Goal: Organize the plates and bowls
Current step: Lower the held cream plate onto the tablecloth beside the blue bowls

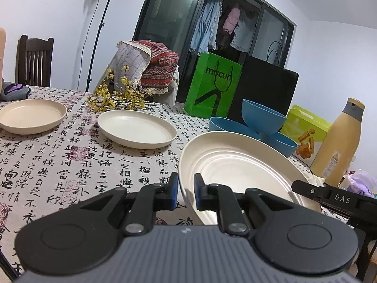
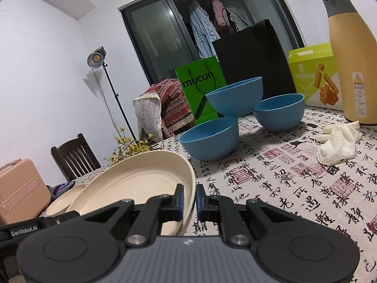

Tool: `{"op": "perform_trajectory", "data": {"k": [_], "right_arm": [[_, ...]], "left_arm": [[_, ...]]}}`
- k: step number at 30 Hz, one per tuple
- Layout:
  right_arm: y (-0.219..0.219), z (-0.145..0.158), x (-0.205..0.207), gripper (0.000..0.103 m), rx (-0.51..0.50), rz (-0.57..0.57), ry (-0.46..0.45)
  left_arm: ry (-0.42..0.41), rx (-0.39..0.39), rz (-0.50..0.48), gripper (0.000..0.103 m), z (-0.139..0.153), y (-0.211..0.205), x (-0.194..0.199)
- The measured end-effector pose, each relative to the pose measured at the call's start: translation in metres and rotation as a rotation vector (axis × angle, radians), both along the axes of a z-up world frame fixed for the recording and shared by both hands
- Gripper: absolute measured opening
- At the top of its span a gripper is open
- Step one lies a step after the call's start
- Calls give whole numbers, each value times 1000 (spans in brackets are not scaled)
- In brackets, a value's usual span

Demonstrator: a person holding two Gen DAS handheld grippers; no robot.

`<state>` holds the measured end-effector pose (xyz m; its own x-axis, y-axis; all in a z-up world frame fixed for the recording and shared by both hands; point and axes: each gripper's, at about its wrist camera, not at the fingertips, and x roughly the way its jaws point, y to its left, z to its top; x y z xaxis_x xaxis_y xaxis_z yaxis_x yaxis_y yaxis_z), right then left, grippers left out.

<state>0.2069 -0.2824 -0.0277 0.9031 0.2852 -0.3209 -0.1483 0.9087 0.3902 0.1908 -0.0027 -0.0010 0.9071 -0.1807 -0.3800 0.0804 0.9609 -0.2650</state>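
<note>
Both grippers, left (image 1: 186,192) and right (image 2: 188,200), pinch opposite rim edges of one cream plate (image 1: 235,165), tilted above the counter (image 1: 59,165). Uneven pulling could let the thin rim slip from either pair of jaws, dropping it near the blue bowls (image 2: 212,141).

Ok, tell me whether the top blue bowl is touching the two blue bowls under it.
Touching. The right wrist view shows the top blue bowl tilted, its base resting on the rims of the near blue bowl and the far blue bowl.
</note>
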Motion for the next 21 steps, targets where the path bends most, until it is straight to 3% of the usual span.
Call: {"op": "perform_trajectory", "data": {"k": [21], "right_arm": [[-9, -20, 4, 10, 1, -18, 49]], "left_arm": [[49, 17, -20, 14, -15, -10, 8]]}}
